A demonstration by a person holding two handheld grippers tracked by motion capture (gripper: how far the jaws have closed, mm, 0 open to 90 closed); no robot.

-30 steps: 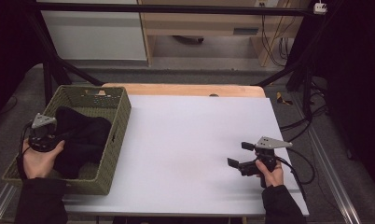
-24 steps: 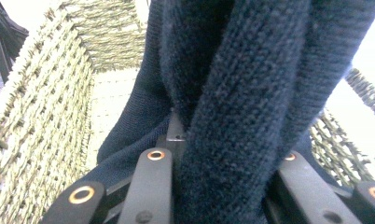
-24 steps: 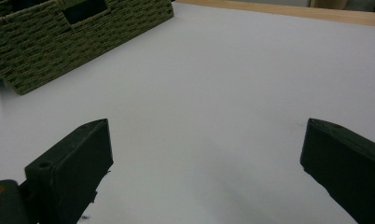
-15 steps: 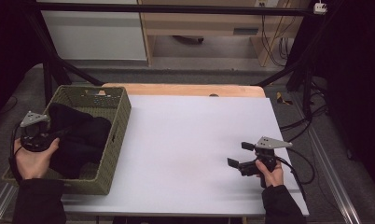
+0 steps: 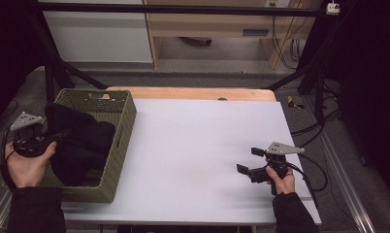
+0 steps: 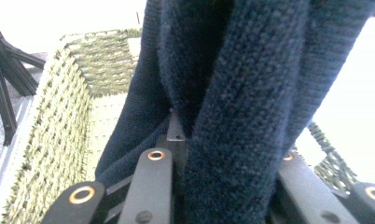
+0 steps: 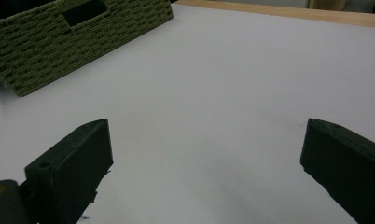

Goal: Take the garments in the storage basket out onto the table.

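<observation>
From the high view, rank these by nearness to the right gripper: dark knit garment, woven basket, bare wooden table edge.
Measured from the right gripper at the table's near right:
1. Bare wooden table edge, along the far side.
2. Woven basket, at the left.
3. Dark knit garment, inside the basket, clamped in the left gripper.

High view overhead; tool views close; basket (image 5: 116,145) shared.

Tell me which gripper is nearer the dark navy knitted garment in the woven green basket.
Left. The left gripper is clamped on the dark navy knitted garment over the woven green basket; the right gripper rests open across the white table.
</observation>
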